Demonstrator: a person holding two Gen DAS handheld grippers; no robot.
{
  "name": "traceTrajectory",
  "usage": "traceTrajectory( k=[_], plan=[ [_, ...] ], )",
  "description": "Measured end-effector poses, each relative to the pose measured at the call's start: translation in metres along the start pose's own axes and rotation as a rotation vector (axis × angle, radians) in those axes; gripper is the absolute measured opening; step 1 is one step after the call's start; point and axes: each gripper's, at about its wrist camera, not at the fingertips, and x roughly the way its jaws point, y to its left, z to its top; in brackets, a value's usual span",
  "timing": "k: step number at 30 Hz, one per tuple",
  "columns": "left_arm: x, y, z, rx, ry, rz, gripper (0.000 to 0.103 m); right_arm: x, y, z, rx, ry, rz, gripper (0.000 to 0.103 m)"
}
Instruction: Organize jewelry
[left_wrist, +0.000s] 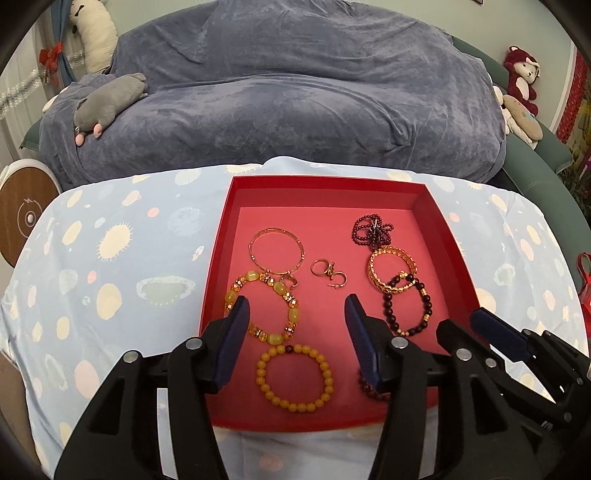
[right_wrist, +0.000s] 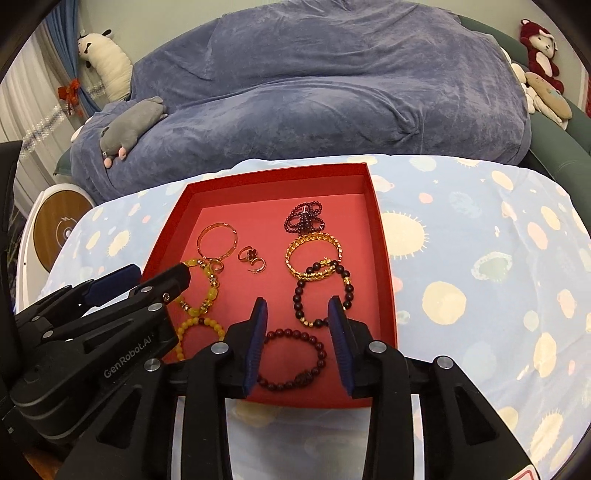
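A red tray (left_wrist: 439, 236) (right_wrist: 384, 258) lies on a patterned blue cloth and holds several jewelry pieces. In it lie a yellow bead bracelet (left_wrist: 295, 378), a yellow stone bracelet (left_wrist: 291, 314), a thin gold bangle (left_wrist: 276, 249), small gold rings (left_wrist: 327, 271), a gold chain bangle (left_wrist: 393, 267), a dark bead bracelet (left_wrist: 410, 310) and a dark red bead strand (left_wrist: 373, 229). A dark red bracelet (right_wrist: 295, 360) lies at the tray's near edge. My left gripper (left_wrist: 297, 308) is open above the tray's near part. My right gripper (right_wrist: 297, 308) is open over the dark red bracelet. Both are empty.
The blue cloth (left_wrist: 110, 280) covers the table. Behind it is a bed under a grey-blue blanket (left_wrist: 295, 92) with a grey plush toy (left_wrist: 107, 101). A round wooden-faced device (left_wrist: 26, 218) stands at the left. Plush toys (left_wrist: 521, 74) sit at the far right.
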Motion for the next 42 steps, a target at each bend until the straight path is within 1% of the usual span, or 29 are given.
traceTrajectory(
  k=[3,5,6,8,9,11,14,18,21,23,24,33,34,35,37,42],
  plan=[
    [-0.015,0.000,-0.008,-0.007,-0.004,0.006,0.059,-0.016,-0.002,-0.010,0.013,-0.010,-0.013,0.043],
    [-0.023,0.001,-0.013,-0.012,-0.007,0.011,0.063,-0.024,-0.004,-0.014,0.019,-0.017,-0.022,0.049],
    [-0.027,0.001,-0.015,-0.016,-0.008,0.014,0.065,-0.028,-0.004,-0.017,0.022,-0.022,-0.027,0.050],
    [-0.034,0.002,-0.021,-0.023,-0.010,0.026,0.073,-0.037,-0.005,-0.023,0.028,-0.029,-0.034,0.055],
    [-0.038,0.003,-0.024,-0.026,-0.013,0.032,0.074,-0.040,-0.006,-0.025,0.030,-0.031,-0.036,0.056],
    [-0.044,0.005,-0.030,-0.033,-0.015,0.046,0.082,-0.046,-0.007,-0.031,0.037,-0.033,-0.043,0.063],
    [-0.051,0.009,-0.039,-0.049,-0.011,0.060,0.089,-0.052,-0.008,-0.039,0.045,-0.029,-0.046,0.067],
    [-0.057,0.012,-0.050,-0.060,-0.001,0.074,0.092,-0.059,-0.005,-0.047,0.014,-0.026,-0.068,0.070],
    [-0.060,0.014,-0.057,-0.068,0.007,0.080,0.093,-0.062,-0.004,-0.051,0.004,-0.026,-0.077,0.074],
    [-0.062,0.016,-0.060,-0.074,0.006,0.085,0.093,-0.064,-0.005,-0.053,0.016,-0.025,-0.082,0.082],
    [-0.063,0.017,-0.062,-0.077,0.007,0.088,0.093,-0.066,-0.006,-0.054,0.021,-0.028,-0.081,0.083],
    [-0.069,0.020,-0.070,-0.077,0.013,0.107,0.094,-0.073,-0.003,-0.060,0.013,-0.025,-0.107,0.087],
    [-0.069,0.021,-0.071,-0.081,0.014,0.109,0.095,-0.074,-0.003,-0.061,0.014,-0.024,-0.111,0.089],
    [-0.069,0.022,-0.072,-0.088,0.015,0.118,0.095,-0.074,-0.003,-0.061,0.017,-0.022,-0.117,0.097],
    [-0.069,0.023,-0.073,-0.096,0.019,0.113,0.096,-0.074,-0.004,-0.062,0.022,-0.020,-0.114,0.096],
    [-0.071,0.024,-0.075,-0.090,0.021,0.126,0.096,-0.076,-0.002,-0.063,0.017,-0.016,-0.122,0.096]
  ],
)
